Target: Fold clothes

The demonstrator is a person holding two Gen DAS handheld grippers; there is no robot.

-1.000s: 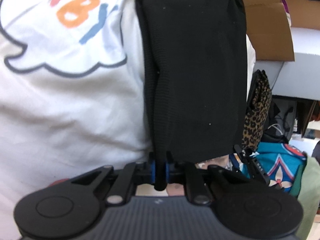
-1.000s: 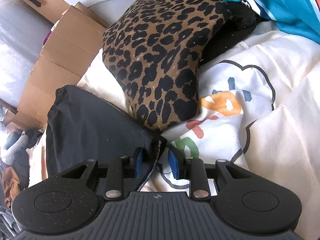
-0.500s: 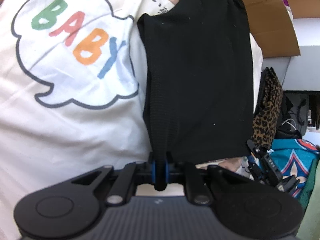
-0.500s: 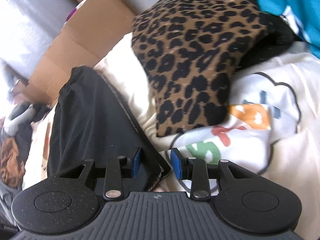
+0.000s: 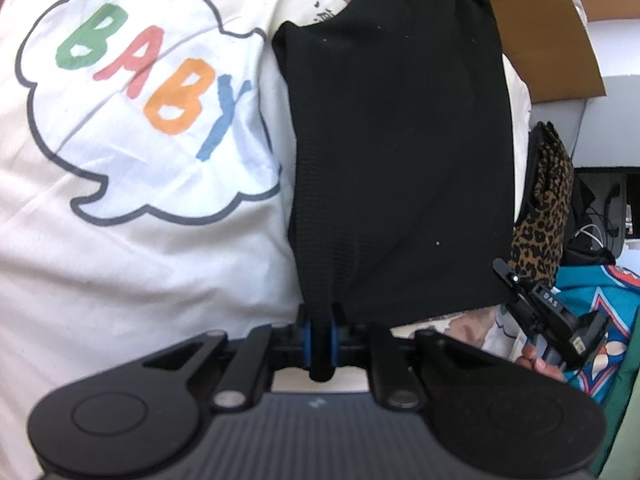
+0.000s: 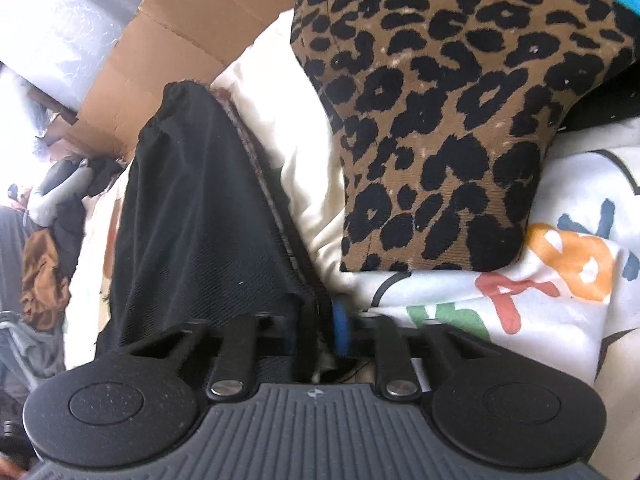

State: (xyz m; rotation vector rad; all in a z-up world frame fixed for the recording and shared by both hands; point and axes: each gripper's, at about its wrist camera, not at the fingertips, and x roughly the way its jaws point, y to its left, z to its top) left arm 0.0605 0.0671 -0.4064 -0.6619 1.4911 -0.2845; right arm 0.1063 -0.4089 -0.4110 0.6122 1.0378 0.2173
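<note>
The right hand-held gripper (image 6: 316, 330) was closing on the near corner of the black garment (image 6: 192, 220), which the left hand-held gripper (image 5: 320, 330) already pinched, so folding could begin.

Bright daylight is washing out the upper left of the right view; fisheye edges are bending, slightly blurring.

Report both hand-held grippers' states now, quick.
Left hand-held gripper: shut on the black garment, pinching its near edge.
Right hand-held gripper: jaws closing, its blue pads already on the black garment's other edge.
</note>
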